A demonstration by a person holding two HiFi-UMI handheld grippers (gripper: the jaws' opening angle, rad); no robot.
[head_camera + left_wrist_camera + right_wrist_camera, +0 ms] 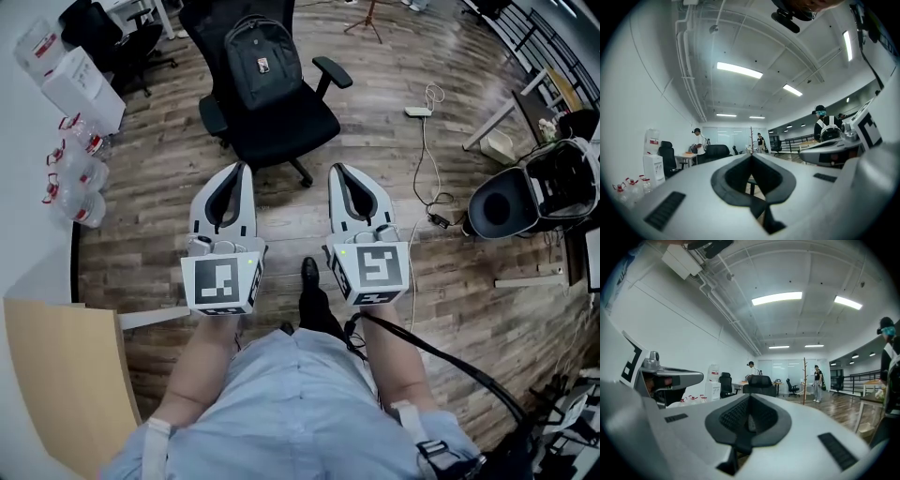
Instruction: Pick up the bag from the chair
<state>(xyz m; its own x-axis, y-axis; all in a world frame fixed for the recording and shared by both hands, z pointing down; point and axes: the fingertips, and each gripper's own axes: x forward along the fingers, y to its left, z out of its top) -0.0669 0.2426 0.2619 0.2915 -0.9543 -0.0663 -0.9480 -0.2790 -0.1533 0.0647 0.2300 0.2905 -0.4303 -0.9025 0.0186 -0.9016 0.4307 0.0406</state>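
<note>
Black fabric marks the one bag [262,58], a backpack that sits on the seat of the black chair [286,131] straight ahead of the person, on a wood-plank floor [450,309]. It stands upright and leans on the backrest, with its long axis running up along it. Its top points away from the person, and its front panel, with a small tag, faces the two grippers. It looks zipped shut, so what it holds cannot be told.

Both grippers are held side by side and level, aimed at the chair but short of it. On the left gripper [242,169] the jaws are pressed together at the tips with nothing between them. The right gripper [336,170] is likewise closed and empty. Neither touches the bag or the chair.

One second chair [108,33], also black, stands at the upper left. Near it is one white dispenser [82,86], and below that at least four clear jugs [75,178] with red caps sit along the wall; their fill cannot be made out. One white cable [427,150] trails over the floor to the right of the chair, and one pale desk [56,375] corner shows at lower left
</note>
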